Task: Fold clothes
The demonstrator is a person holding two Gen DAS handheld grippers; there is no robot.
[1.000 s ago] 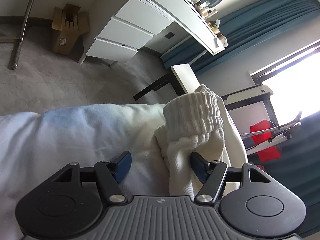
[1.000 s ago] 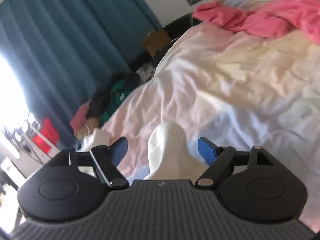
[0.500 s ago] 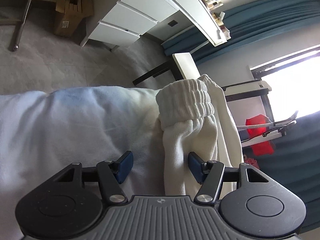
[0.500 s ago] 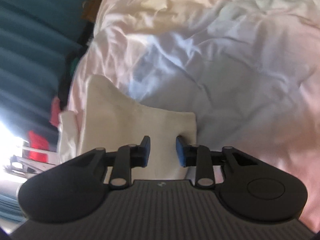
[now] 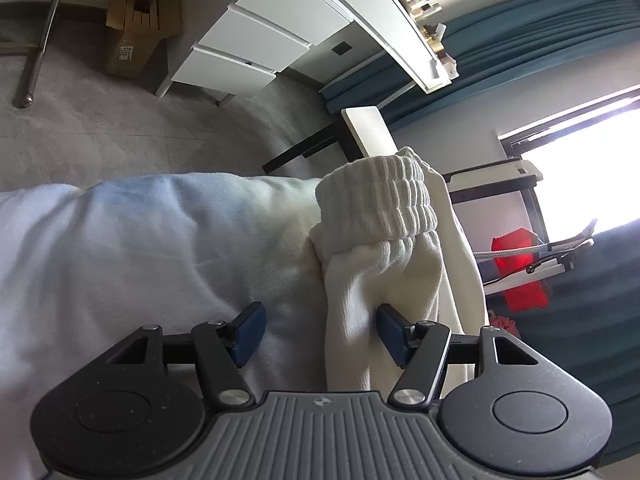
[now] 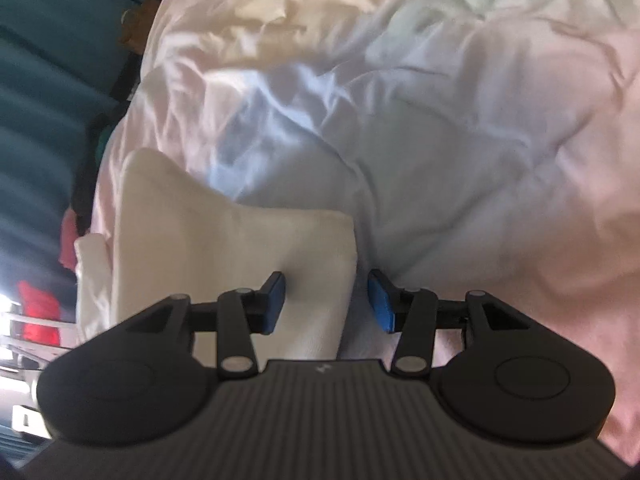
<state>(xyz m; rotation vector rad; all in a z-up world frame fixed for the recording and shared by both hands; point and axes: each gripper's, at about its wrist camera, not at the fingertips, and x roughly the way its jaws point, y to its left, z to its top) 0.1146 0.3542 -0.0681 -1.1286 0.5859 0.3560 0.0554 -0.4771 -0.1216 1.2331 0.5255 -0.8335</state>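
A cream-white garment lies on the bed. In the left wrist view its ribbed elastic cuff point(image 5: 376, 200) stands bunched up at the bed's edge, with the fabric running down toward me. My left gripper point(image 5: 320, 332) is open, and the fabric fills the right half of the gap, against the right fingertip point(image 5: 390, 330). In the right wrist view, a flat folded part of the garment point(image 6: 224, 248) rests on the duvet. My right gripper point(image 6: 326, 306) is open over its near right corner, and the fabric's edge lies between the fingers.
The pale, wrinkled duvet point(image 6: 460, 140) spreads out to the right. Beyond the bed's edge are a grey carpet, a white drawer unit point(image 5: 256, 48), a cardboard box point(image 5: 136, 36), a white-topped bench point(image 5: 368, 132), teal curtains point(image 5: 520, 28) and a red item point(image 5: 520, 272).
The right gripper tipped down toward the bed, narrowed around the garment's corner, and has now widened again. The left gripper stayed open and hardly moved.
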